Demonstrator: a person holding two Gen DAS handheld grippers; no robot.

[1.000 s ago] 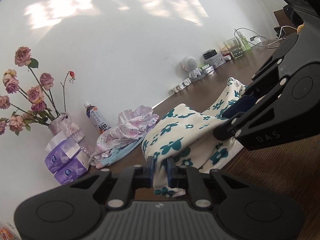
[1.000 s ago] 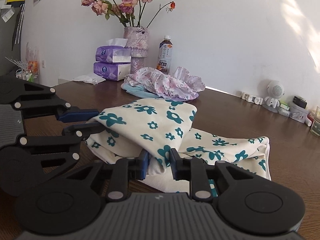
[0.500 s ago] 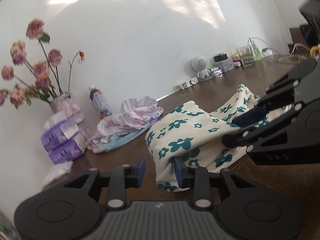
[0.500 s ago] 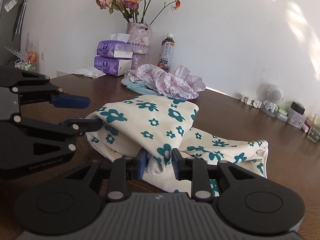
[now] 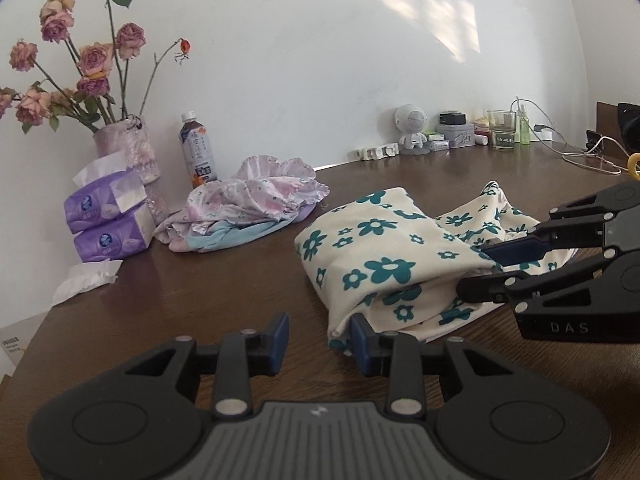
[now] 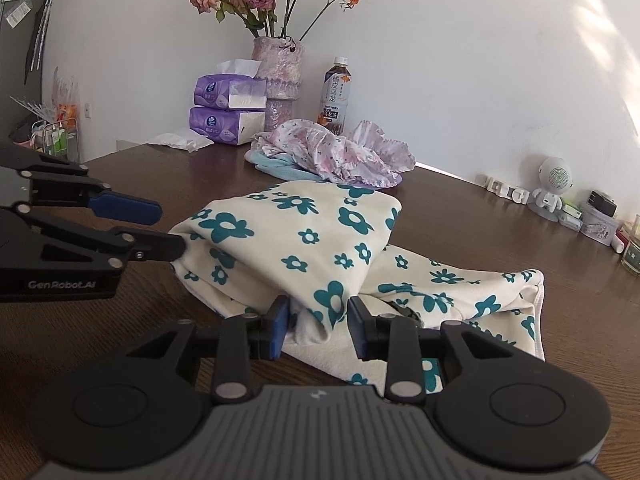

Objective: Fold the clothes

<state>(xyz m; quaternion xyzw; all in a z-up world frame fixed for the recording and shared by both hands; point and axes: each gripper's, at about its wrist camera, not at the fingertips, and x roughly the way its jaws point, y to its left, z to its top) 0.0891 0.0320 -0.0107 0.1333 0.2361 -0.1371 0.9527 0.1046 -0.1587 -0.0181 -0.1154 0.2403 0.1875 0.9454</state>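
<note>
A cream cloth with teal flowers (image 5: 380,256) (image 6: 304,232) lies folded over itself on the brown table (image 5: 224,280). In the left wrist view my left gripper (image 5: 319,338) is open, with bare table between its fingers and the cloth's near corner just touching the right finger. The right wrist view shows it (image 6: 172,229) at the cloth's left edge. My right gripper (image 6: 318,330) is open too, and a loose fold of the cloth hangs between its fingers. Seen from the left wrist, it (image 5: 472,271) sits at the cloth's right side with its fingers apart.
A pile of pink floral and light blue clothes (image 5: 248,204) (image 6: 332,152) lies behind the cloth. A vase of roses (image 5: 132,148), purple tissue packs (image 5: 108,216) and a bottle (image 5: 197,148) stand at the back left. Small gadgets, a glass (image 5: 502,130) and cables line the back right.
My left gripper opened, let go of the cloth corner and drew back. My right gripper's fingers spread apart around the fold. The cloth settled lower on the table.
</note>
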